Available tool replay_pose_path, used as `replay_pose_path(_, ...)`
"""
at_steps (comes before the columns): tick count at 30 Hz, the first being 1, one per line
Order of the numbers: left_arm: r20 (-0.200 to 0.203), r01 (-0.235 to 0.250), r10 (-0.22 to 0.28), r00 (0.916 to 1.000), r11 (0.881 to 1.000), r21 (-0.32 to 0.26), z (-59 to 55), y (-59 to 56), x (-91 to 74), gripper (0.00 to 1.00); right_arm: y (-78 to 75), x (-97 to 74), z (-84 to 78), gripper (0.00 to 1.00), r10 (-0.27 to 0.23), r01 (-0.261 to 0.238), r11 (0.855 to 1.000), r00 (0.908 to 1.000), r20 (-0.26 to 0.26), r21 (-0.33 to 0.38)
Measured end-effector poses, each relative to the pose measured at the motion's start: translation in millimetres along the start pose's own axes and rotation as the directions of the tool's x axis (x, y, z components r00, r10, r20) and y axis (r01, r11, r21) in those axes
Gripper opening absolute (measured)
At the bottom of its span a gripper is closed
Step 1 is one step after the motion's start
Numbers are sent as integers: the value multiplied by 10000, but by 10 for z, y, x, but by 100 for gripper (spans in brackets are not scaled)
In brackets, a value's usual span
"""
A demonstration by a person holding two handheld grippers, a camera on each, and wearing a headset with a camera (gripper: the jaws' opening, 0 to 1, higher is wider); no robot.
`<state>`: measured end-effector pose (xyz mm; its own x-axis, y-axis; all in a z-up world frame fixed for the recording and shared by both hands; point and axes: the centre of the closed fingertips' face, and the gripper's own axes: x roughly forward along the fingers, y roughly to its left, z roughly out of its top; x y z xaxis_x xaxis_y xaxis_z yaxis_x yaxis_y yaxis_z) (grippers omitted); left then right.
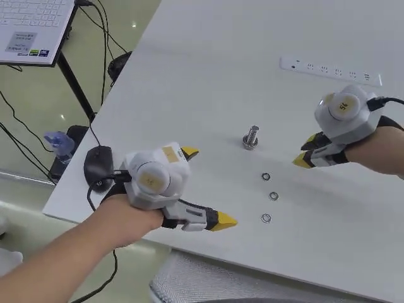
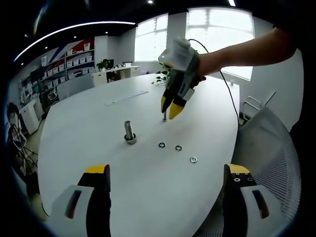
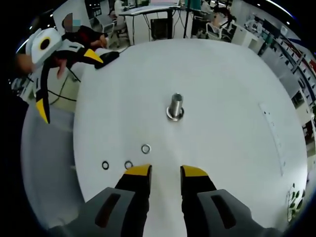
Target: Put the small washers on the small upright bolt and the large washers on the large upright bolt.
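1. One white table (image 1: 189,69) carries all the task's things.
2. One laptop (image 1: 31,25) stands on a stand beyond the table's far left corner. Cables and a spray bottle (image 1: 58,141) lie below it.
3. One chair back (image 1: 189,281) shows under the table's near edge.
4. Two grippers are counted.
   - The left gripper (image 1: 207,186) is held over the near left part of the table. Its jaws are spread wide, and nothing is held or touched.
   - The right gripper (image 1: 305,151) is held at the right, with its tips pointed down near the tabletop. Its jaws are drawn close, a narrow gap is left between them, and nothing is seen in that gap.
5. One power strip (image 1: 331,71) lies at the far right, well apart from the bolt.
6. One mouse (image 1: 99,165) rests at the left edge of the table.
7. One large bolt (image 1: 250,137) stands upright near the table's middle, between the two grippers, with no washer on it.
8. One thin upright stem (image 2: 164,117) is seen in the left gripper view just beside the right gripper's tips. It is too small to be identified.
9. Three washers (image 1: 273,196) lie flat in a short row near the large bolt, on its near side, and are touched by neither gripper.
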<state>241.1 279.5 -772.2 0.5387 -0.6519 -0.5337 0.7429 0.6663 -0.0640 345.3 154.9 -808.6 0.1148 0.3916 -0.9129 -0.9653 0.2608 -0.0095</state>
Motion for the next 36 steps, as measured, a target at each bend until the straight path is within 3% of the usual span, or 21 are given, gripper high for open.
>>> replay_pose_path(7, 27, -41, 42, 10000, 9999, -123, 0, 13, -25, 95, 147, 110, 101, 24, 127, -126, 9999, 9997, 188, -25)
replay_pose_path(14, 13, -1, 1, 10000, 10000, 29, 33, 10, -33, 94, 249, 279, 79, 24, 194, -194, 9998, 9998, -17, -97)
replay_pose_path(24, -75, 94, -93, 9999, 9999, 41, -6, -29, -37, 93, 247, 475, 24, 24, 116, -115, 9999, 9994, -338, 50)
replay_pose_path(36, -32, 77, -76, 10000, 10000, 13, 15, 11, -36, 92, 243, 656, 30, 24, 62, -56, 9999, 9977, -671, 91)
